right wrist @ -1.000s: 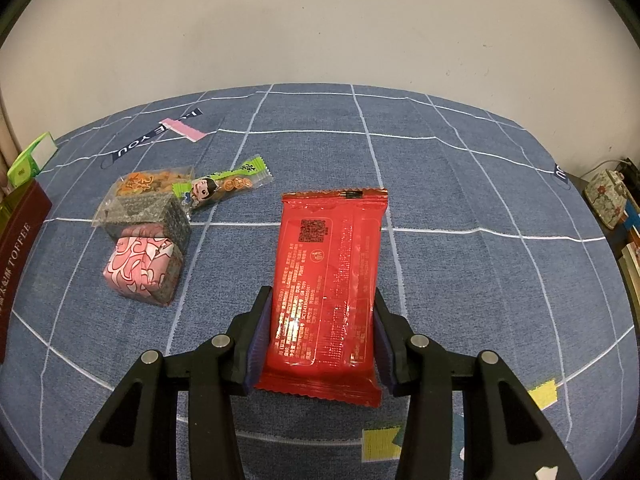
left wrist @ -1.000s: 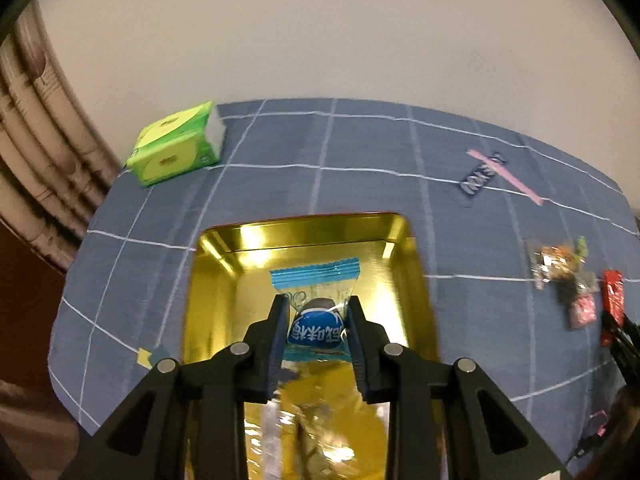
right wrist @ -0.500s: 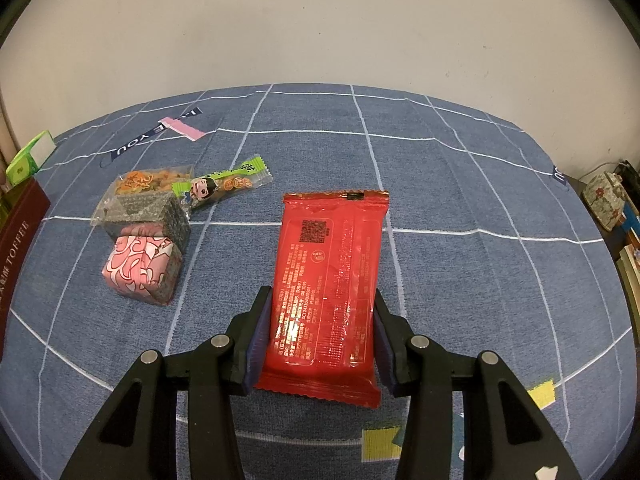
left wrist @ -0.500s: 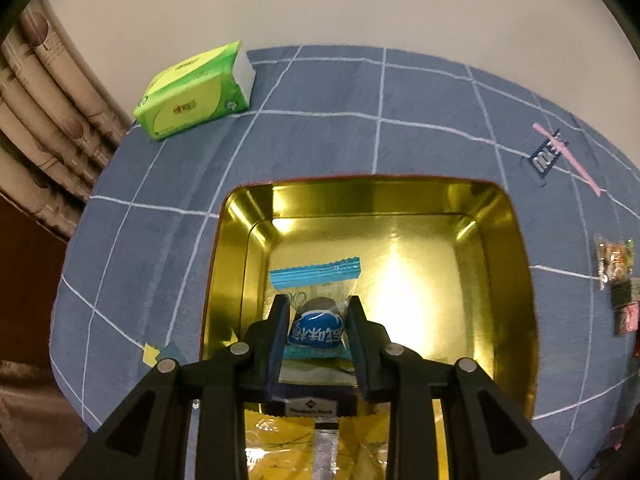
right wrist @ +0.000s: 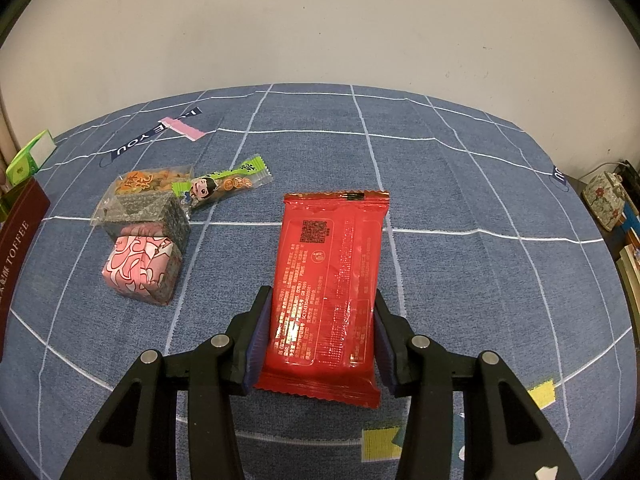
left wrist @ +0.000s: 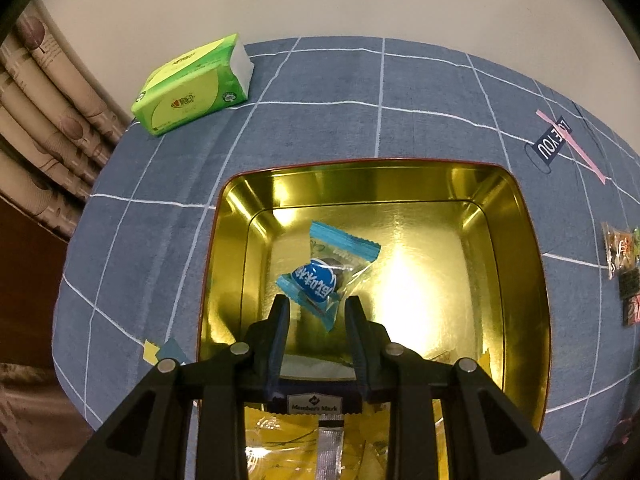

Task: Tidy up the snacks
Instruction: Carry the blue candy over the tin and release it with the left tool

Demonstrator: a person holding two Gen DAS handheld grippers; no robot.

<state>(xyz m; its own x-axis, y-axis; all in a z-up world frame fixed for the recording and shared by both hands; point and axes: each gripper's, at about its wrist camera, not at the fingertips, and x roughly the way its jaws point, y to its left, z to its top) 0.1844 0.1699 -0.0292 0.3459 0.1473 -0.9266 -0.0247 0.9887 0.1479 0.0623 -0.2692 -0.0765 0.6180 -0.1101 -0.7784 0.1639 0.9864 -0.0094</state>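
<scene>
gold tin [left wrist: 516,240] holds the blue candy [left wrist: 326,276], free of my parted left tool [left wrist: 314,312]. right tool [right wrist: 320,328] clamps the red packet [right wrist: 328,280] on the surface; three snacks [right wrist: 160,220] remain.

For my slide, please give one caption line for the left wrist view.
Blue candy packet lying tilted in the gold tin, just beyond the left gripper jaws.

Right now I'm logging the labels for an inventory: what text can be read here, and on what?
"Member's Mark": dark packet in the gold tin.
"TOFFEE": maroon box.
"YOU": patch on the tablecloth; its first word is part covered.
Too small or blurred: red packet print, blue candy wrapper, green tissue pack.
</scene>
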